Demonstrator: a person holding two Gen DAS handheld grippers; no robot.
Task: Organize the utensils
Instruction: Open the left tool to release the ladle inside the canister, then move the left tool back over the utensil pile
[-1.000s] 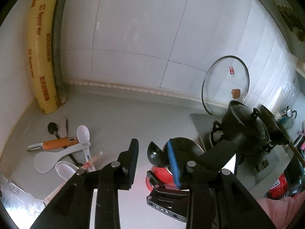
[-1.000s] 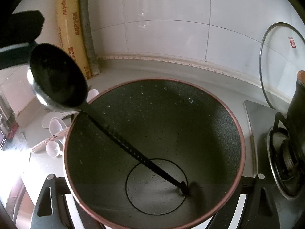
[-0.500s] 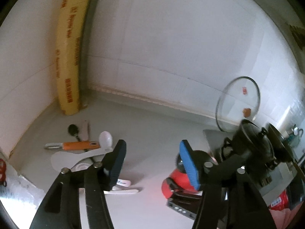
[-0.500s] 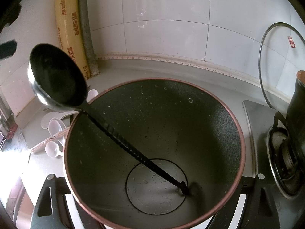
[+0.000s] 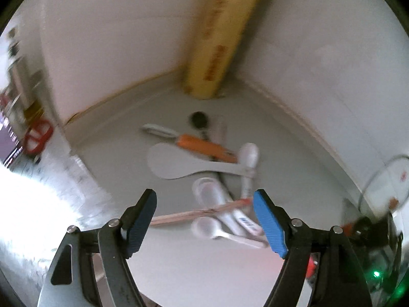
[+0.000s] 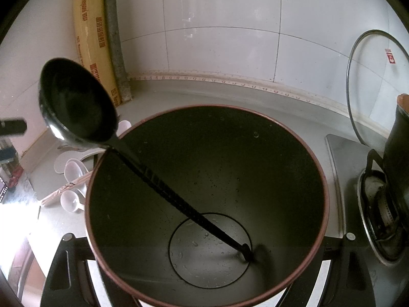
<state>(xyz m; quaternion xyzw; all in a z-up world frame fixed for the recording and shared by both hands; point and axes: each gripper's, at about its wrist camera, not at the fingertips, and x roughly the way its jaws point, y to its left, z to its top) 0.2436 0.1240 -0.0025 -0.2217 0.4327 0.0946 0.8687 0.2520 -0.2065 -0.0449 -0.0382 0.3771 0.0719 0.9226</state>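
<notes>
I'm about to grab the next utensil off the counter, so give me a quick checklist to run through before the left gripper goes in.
1. Left gripper jaws apart, just been opening, nothing between them: ok.
2. Utensil pile in view ahead: ok.
3. One utensil lying free: not ok; the white spoons, chopsticks and orange peeler overlap.
4. Pot steady between the right gripper's arms: ok; pad contact cannot tell.
5. Ladle seated in pot: ok.

Left hand-held gripper (image 5: 204, 220) hangs over a utensil pile (image 5: 212, 174) — jaws just opening, nothing between them.
</notes>
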